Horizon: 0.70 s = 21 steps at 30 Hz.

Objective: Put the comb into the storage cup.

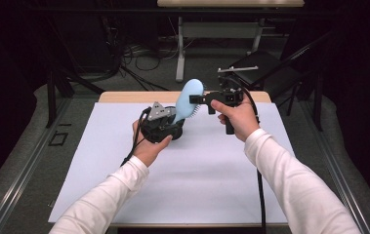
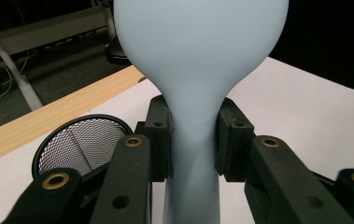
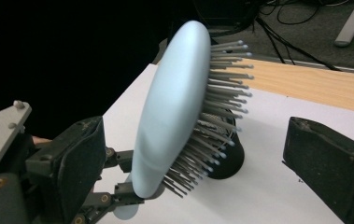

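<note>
A light-blue hairbrush [image 1: 188, 97] stands upright above the white mat, bristles toward the right. My left gripper [image 1: 175, 119] is shut on its narrow neck; the left gripper view shows both pads pressed on the neck [image 2: 193, 135] below the smooth back of the head [image 2: 198, 46]. My right gripper [image 1: 199, 103] points left at the brush head and is open. In the right gripper view the head and its bristles [image 3: 174, 102] stand apart from the black fingers [image 3: 329, 158].
A black mesh cup [image 2: 81, 149] stands on the white mat [image 1: 197, 185] just behind the brush, and appears under the bristles [image 3: 228, 161]. The wooden table edge [image 1: 124, 96] runs along the back. Desk legs and cables lie beyond it.
</note>
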Motion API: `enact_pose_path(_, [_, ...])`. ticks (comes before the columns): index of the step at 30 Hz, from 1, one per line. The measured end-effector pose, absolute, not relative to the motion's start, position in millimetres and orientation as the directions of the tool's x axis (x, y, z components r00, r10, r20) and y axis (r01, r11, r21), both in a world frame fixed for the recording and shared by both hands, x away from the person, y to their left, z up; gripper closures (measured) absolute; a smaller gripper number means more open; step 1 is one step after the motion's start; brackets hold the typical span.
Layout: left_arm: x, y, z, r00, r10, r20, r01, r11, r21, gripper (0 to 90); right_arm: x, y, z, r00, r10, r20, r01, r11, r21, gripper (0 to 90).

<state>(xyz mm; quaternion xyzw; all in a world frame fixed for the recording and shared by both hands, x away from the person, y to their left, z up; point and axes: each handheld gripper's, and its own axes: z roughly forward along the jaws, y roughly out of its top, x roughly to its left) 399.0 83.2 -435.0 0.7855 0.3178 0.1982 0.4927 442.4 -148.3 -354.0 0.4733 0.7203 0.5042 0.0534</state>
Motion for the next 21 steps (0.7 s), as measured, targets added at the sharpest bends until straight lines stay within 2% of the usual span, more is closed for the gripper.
enact_pose_path(21, [395, 79, -435, 0.728, 0.686, 0.008, 0.288, -0.315, 0.904, 69.8, 454, -139, -360, -0.518, 0.711, 0.476, 0.670, -0.008, 0.742, 12.6])
